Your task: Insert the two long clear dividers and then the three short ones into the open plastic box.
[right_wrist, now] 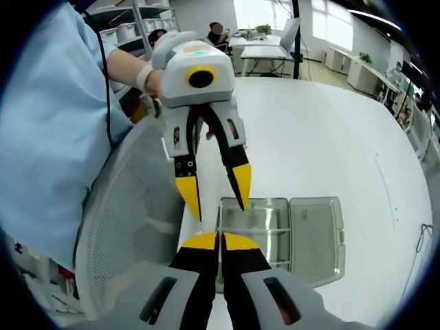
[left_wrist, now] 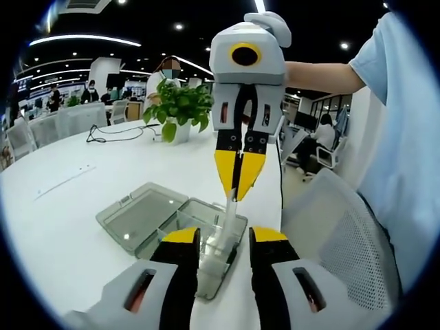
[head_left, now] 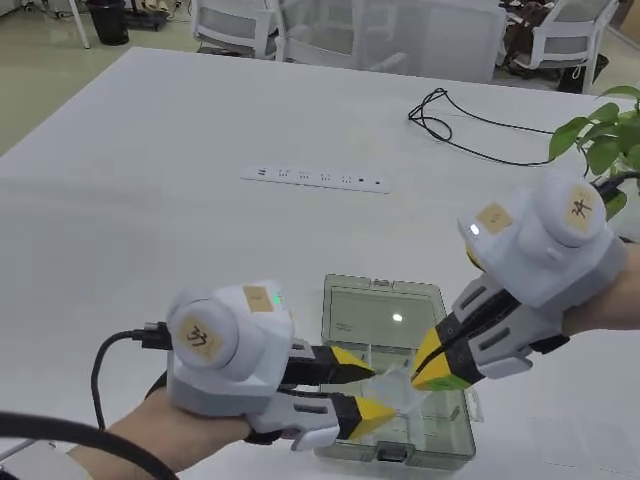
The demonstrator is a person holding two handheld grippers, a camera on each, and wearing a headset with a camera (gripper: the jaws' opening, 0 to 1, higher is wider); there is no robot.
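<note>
Head view: open plastic box [head_left: 452, 432] on white surface [head_left: 150, 200], lid flat behind. Left gripper [head_left: 368, 388] at the box's near left edge, jaws apart. Right gripper [head_left: 428, 368] over the box.
Left gripper view: right jaws clamped on clear divider [left_wrist: 225, 227], lower end reaching into the box.
Right gripper view: own jaws together, box beyond.
</note>
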